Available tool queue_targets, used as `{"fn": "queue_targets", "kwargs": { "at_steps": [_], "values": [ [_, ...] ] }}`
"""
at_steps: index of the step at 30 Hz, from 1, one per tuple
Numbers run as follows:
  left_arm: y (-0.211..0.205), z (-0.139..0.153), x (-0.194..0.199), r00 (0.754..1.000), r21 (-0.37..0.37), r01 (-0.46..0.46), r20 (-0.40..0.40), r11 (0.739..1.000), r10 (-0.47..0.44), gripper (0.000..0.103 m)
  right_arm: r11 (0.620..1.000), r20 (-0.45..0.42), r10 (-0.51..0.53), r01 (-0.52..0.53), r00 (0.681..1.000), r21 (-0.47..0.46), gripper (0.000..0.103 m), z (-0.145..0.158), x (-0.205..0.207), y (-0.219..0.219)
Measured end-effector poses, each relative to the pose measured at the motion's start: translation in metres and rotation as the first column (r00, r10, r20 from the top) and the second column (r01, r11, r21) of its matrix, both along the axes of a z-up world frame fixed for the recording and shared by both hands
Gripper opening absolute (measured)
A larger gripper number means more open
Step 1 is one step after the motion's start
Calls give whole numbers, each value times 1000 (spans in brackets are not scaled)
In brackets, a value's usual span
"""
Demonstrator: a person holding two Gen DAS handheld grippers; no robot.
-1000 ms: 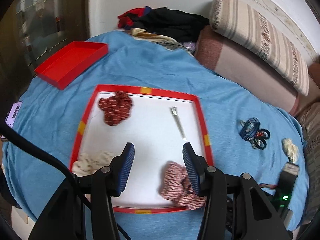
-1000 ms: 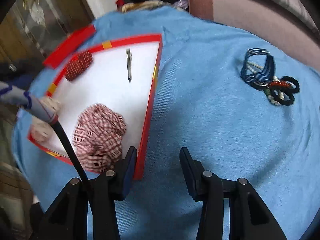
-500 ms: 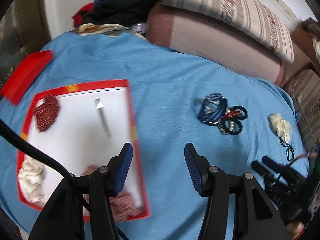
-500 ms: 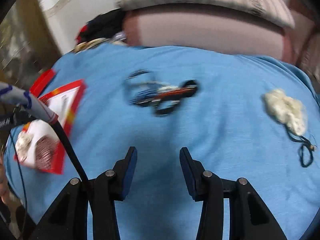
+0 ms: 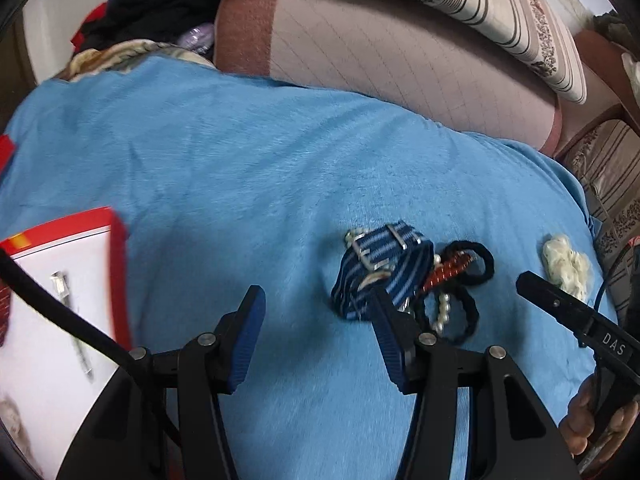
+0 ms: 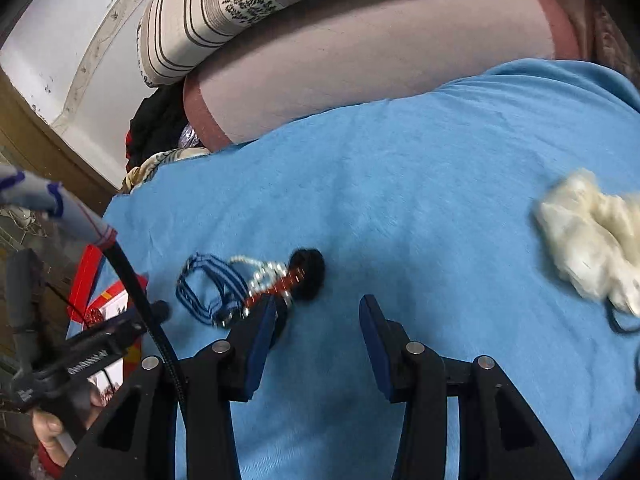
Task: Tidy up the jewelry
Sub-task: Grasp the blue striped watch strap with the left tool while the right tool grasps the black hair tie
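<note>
A tangled pile of jewelry lies on the blue cloth: a blue striped strap (image 5: 384, 264), black hair ties (image 5: 472, 264), a red beaded piece and a pearl string. My left gripper (image 5: 316, 308) is open and empty, its right finger just in front of the pile. The pile shows in the right wrist view (image 6: 256, 284) beside that gripper's left finger. My right gripper (image 6: 316, 316) is open and empty. A cream scrunchie (image 6: 592, 240) lies to its right, also in the left wrist view (image 5: 566, 264). The red-rimmed white tray (image 5: 116, 272) holds a metal clip (image 5: 70, 320).
Striped and pink cushions (image 5: 400, 52) line the far edge of the blue cloth (image 5: 240, 160). Dark clothes (image 5: 152, 12) are heaped at the back left. The right gripper's body (image 5: 580, 324) enters the left wrist view at the right.
Both grippers have swung right, away from the tray. The jewelry pile now sits close to both grippers, and the cream scrunchie has come nearer in the right wrist view.
</note>
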State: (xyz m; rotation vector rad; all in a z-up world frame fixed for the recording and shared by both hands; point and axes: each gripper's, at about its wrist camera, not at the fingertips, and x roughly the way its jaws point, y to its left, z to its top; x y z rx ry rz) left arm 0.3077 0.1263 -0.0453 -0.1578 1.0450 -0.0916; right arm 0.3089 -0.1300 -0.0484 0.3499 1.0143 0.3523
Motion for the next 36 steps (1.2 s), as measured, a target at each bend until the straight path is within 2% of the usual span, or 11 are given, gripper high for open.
{"fn": "queue_targets", "kwargs": {
  "at_steps": [8, 11, 13, 14, 15, 16, 17, 21, 26, 29, 36],
  "values": [
    [-12, -21, 24, 998, -37, 52, -23, 998, -53, 52, 999, -57, -2, 4, 998, 49, 47, -24, 25, 8],
    [-13, -26, 31, 998, -57, 52, -33, 997, -54, 52, 998, -74, -5, 10, 997, 65, 40, -31, 29, 6],
    [-15, -29, 35, 998, -69, 50, -36, 996, -53, 52, 998, -78, -7, 13, 997, 67, 28, -33, 30, 4],
    [-15, -30, 36, 998, -74, 51, -38, 996, -54, 49, 997, -78, -9, 14, 997, 70, 24, -34, 31, 3],
    [-16, -31, 37, 997, -87, 55, -42, 995, -59, 42, 997, -81, -9, 15, 997, 77, 16, -34, 31, 2],
    [-17, -32, 38, 997, -99, 56, -51, 994, -61, 20, 996, -83, -12, 19, 996, 83, 12, -34, 31, 0],
    [-16, -33, 39, 996, -116, 52, -71, 992, -61, 9, 996, -82, -17, 24, 996, 86, 11, -34, 30, -2],
    [-13, -21, 23, 998, -122, 32, -52, 992, -39, 6, 994, -66, -47, 53, 997, 100, 9, -22, 17, -15],
    [-6, 2, -10, 1000, -102, 14, -22, 995, -16, 6, 995, -20, -77, 78, 997, 60, 9, 3, -12, -32],
    [-2, 16, -36, 1000, -75, 10, 0, 997, -10, 6, 996, 4, -78, 78, 997, 46, 9, 18, -33, -38],
    [14, 48, -92, 999, -90, 4, 34, 996, -1, 6, 998, 51, -54, 52, 997, 45, 8, 47, -72, -38]
  ]
}}
